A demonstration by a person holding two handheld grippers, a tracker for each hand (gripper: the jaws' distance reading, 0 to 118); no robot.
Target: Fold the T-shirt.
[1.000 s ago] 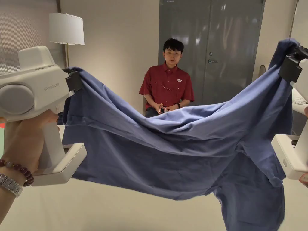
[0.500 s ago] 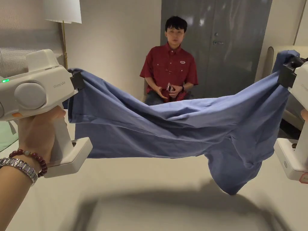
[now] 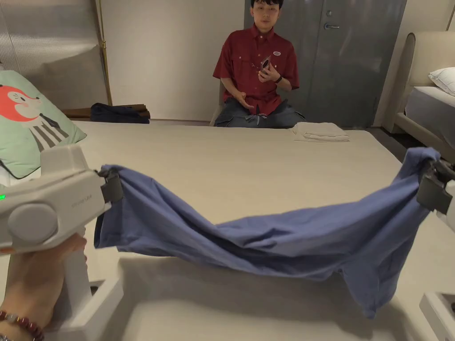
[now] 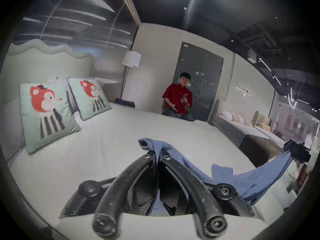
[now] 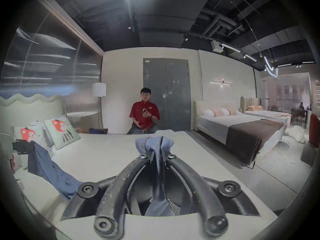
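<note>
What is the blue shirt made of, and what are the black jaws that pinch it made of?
The blue T-shirt looks like soft, thin, matte woven or knit cloth, maybe cotton: it sags, creases and bunches where it is pinched. The jaws of the left gripper and right gripper look like matte black hard plastic or rubber with scuffed, speckled surfaces and metal screws; which one is unclear.

The head view looks from above and behind both tools, facing across the bed (image 3: 249, 155) toward a seated person (image 3: 255, 66) by the far wall; the left gripper view sits right behind its own jaws, low over the mattress, facing the same way, with the pillows (image 4: 46, 110) to its left; the right gripper view rides equally close to its jaws, aimed likewise, taking in a second bed (image 5: 242, 127) at its right; all three share the bed surface, the seated person and the grey door (image 5: 166, 91).
</note>
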